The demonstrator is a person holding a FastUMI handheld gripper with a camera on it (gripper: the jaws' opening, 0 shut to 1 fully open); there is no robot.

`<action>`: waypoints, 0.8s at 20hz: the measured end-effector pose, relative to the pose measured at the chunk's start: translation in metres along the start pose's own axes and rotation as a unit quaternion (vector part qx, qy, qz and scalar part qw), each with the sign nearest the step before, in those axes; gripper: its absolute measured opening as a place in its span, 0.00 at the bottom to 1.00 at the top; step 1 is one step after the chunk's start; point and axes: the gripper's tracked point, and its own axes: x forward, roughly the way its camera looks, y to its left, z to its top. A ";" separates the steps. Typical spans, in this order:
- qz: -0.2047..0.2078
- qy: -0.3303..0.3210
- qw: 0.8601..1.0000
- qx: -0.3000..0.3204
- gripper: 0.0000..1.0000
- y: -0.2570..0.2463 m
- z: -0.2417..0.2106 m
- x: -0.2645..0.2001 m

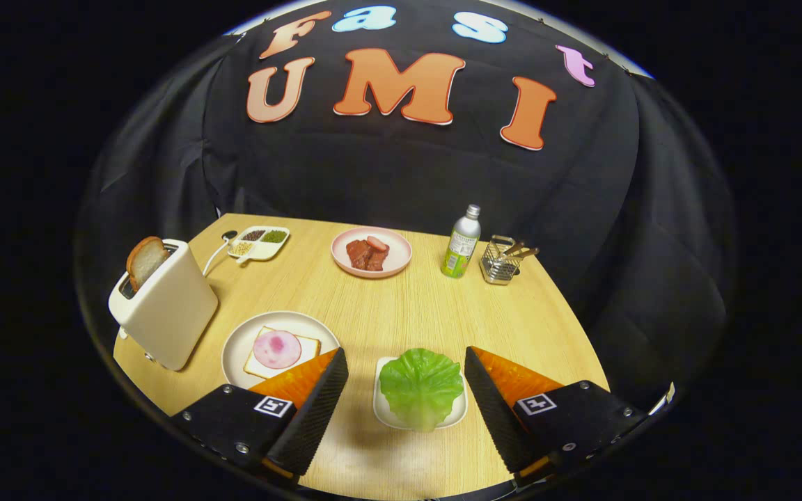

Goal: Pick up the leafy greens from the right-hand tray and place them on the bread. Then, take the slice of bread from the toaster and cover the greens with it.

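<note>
Greens framed between spread fingers, not yet touched

Greens point(421, 385) lie on a small white tray point(381, 410) near us, and we hold the gripper point(406, 396) so that the leaf sits between its two fingers. The jaws are spread wide, one on each side of the tray, and they press on nothing; we judge this spread is kept so that the fingers can pass around the leaf before closing.

To the left, just beyond the left finger, the plate point(237, 349) carries the bread point(307, 345) with a pink slice of ham point(277, 348) on top. This is where the greens must go, and the way there looks free.

Further left stands the toaster point(168, 312) with the second slice of bread point(145, 260) upright in its slot. Far on the table point(401, 316) are a pink plate of meat point(371, 252), a bottle point(461, 243), a wire basket point(501, 263) and a seasoning dish point(260, 243), all well apart from our path.
</note>
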 end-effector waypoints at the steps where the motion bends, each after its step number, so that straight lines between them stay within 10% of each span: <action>1: 0.002 0.018 1.000 -0.001 1.00 -0.002 -0.006 0.005; 16: 0.028 0.237 0.971 0.014 1.00 -0.014 -0.072 0.087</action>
